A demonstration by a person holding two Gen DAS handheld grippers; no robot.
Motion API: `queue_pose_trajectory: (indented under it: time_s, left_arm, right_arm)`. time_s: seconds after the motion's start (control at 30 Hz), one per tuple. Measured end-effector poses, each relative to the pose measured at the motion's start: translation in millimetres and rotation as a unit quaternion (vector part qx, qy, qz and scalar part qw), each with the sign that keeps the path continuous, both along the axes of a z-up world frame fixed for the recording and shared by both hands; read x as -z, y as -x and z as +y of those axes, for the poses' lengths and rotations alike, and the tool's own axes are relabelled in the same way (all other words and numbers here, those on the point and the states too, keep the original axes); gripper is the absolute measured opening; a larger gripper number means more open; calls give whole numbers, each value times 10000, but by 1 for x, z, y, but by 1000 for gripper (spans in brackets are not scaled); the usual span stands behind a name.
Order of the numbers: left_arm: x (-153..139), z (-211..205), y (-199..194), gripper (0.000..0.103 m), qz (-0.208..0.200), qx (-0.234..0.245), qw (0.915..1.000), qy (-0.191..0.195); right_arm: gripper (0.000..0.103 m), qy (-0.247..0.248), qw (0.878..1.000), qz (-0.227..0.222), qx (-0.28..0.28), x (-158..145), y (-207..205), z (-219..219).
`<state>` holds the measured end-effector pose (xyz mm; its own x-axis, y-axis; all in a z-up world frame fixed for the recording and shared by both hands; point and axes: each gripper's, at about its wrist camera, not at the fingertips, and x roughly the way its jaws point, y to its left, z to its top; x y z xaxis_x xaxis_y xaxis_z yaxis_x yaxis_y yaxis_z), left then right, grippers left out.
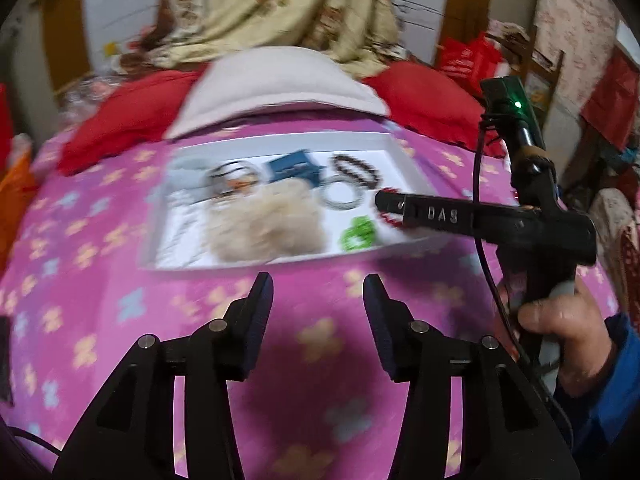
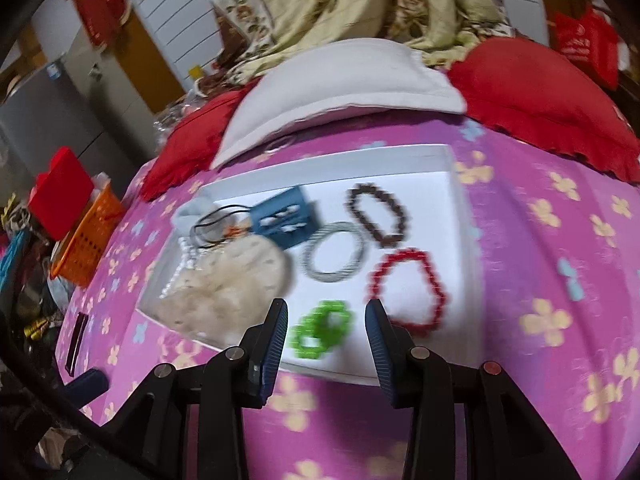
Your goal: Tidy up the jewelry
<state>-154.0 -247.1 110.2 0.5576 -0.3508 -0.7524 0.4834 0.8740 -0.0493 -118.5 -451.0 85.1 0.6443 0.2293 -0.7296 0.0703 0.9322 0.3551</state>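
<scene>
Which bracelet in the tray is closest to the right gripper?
The green bracelet, lying just ahead of the right gripper; the red, silver and dark brown ones lie farther off.

We find the white tray (image 1: 280, 140) motion-blurred in both views. The right claw (image 1: 384, 200) hides most of the red bead bracelet (image 1: 390, 220); the small pieces on the blue card (image 2: 286, 216) stay unreadable.

My right hand-held gripper (image 2: 326, 316) hangs parted and empty over the tray (image 2: 448, 200), green bracelet (image 2: 322, 328) framed between its fingers.
</scene>
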Motion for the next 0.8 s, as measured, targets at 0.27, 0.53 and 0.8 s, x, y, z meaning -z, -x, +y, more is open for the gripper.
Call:
queue_pose_trajectory:
  time_s: [0.27, 0.53, 0.8]
  left_arm:
    - [-7, 77, 5, 47, -216, -1118, 9934, 137]
    - [-6, 117, 16, 47, -291, -1404, 9889, 393]
    - [-8, 133, 20, 47, -301, -1501, 9865, 583]
  right_arm:
    - [40, 520, 9979, 310, -240, 20, -24, 66]
    - [45, 856, 9958, 313, -82, 34, -18, 68]
    - [47, 836, 9962, 89, -243, 35, -3, 60]
